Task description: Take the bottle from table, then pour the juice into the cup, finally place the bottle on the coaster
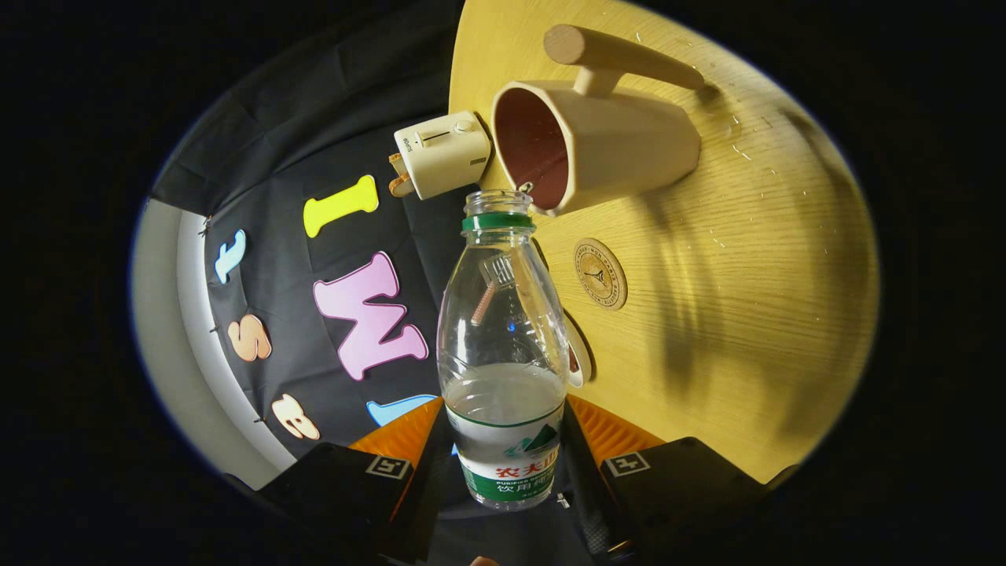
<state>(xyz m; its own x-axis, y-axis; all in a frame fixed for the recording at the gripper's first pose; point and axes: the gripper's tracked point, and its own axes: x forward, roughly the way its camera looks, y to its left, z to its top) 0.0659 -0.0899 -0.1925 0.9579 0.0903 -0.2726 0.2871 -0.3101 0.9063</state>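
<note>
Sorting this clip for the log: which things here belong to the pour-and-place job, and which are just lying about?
Job:
- bottle, open-necked, partly filled, held between the gripper fingers
- cup, just beyond the bottle's mouth
- coaster, round, on the table beside the bottle

Lying about:
- toaster, next to the cup at the table's edge

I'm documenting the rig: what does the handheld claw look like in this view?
The claw has two broad, blocky fingers, each bearing a square black-and-white tag marker on a pale patch. Ribbed orange panels sit on their inner sides, flanking the clear bottle.
</note>
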